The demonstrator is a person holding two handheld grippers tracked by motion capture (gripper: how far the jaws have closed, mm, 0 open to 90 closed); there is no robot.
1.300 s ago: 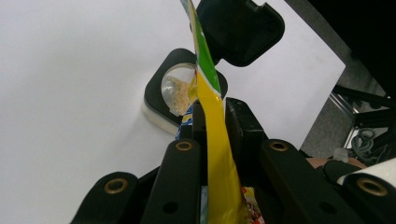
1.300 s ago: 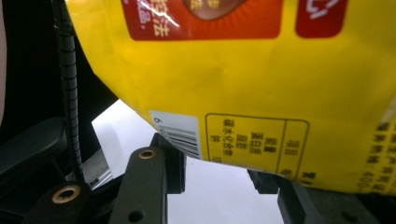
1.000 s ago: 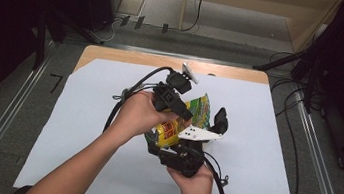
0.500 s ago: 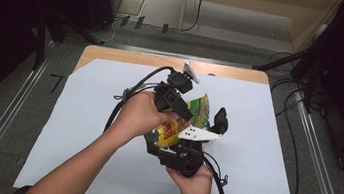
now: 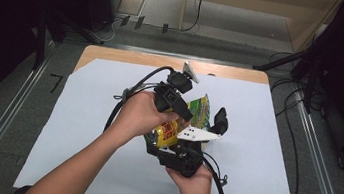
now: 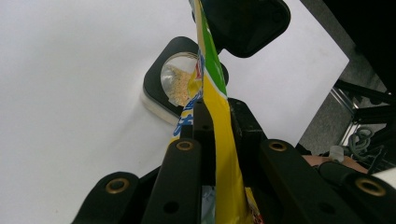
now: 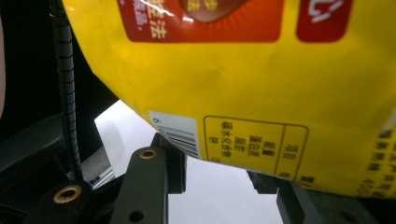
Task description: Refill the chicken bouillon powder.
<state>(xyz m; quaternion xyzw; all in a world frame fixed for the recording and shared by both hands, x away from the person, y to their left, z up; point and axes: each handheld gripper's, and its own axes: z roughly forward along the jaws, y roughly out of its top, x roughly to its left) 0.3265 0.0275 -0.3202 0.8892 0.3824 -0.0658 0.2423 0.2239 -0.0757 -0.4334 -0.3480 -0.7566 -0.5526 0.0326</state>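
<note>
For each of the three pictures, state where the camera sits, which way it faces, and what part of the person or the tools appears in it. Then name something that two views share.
High view: above the person's side, looking forward and down on the white-covered table; both forearms, left tool and right tool show.
Left gripper view: rides the left tool, looking along its black jaws, shut on the packet, towards a black dish of powder.
Right gripper view: rides the right tool, looking up at the packet gripped between its jaws.
Shared: the yellow packet appears in all three.
</note>
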